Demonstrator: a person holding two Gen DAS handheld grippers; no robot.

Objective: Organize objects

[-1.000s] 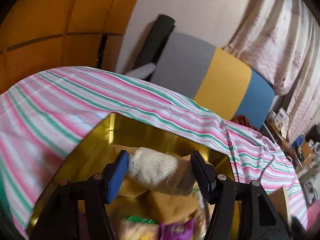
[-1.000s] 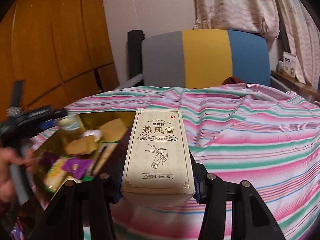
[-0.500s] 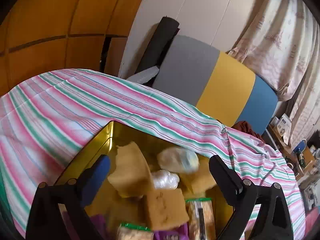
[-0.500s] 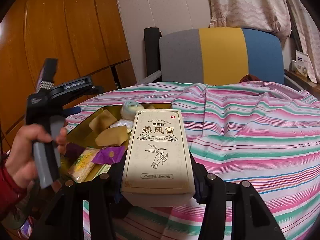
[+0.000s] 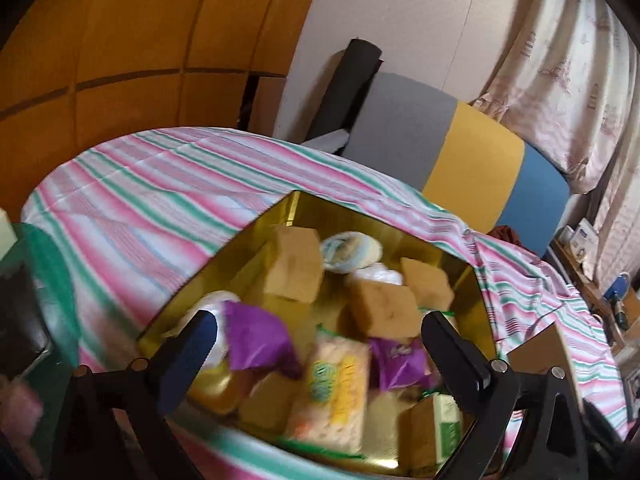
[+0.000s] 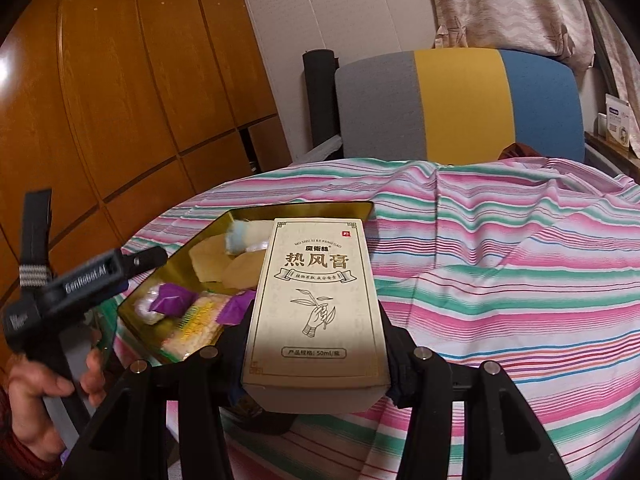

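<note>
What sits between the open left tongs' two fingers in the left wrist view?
Nothing is gripped. Between the left tongs show the gold tin's contents below: a purple packet and a yellow-green snack pack.

Glossy gold metal tin (image 5: 476, 276) on matt striped cotton cloth (image 6: 500, 264); matt cream cardboard box (image 6: 316, 308); polished orange wood panelling (image 6: 120, 92).
</note>
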